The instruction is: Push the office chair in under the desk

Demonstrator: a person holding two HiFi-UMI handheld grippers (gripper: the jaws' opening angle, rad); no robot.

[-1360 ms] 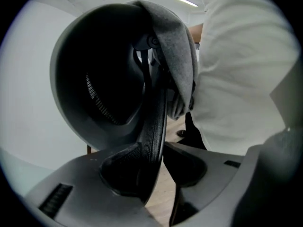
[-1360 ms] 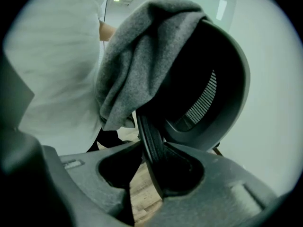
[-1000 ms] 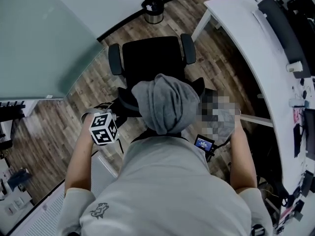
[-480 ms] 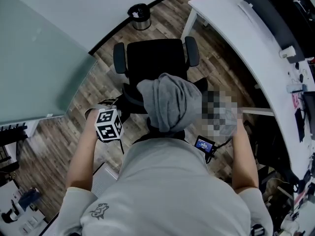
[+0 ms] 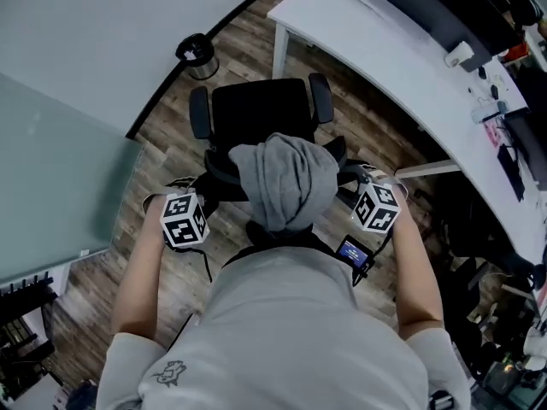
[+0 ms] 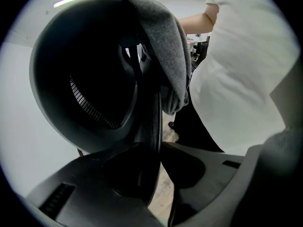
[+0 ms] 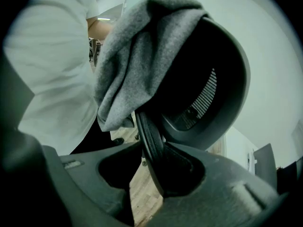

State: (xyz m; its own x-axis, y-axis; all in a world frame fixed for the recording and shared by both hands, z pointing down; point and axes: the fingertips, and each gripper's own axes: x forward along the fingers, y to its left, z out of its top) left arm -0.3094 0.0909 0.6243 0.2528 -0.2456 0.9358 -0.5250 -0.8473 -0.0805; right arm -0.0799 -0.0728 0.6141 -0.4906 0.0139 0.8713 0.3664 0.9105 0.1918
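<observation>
Office. A white desk with a long curved top runs along the right, with dark equipment and small clutter on it. A dark tangle of cables shows below it at the lower right. A black office chair with armrests and a mesh back stands just beside the desk. Grey-brown wood-plank floor. Frosted glass partition on the left, plain pale wall behind, small round waste bin against it.
</observation>
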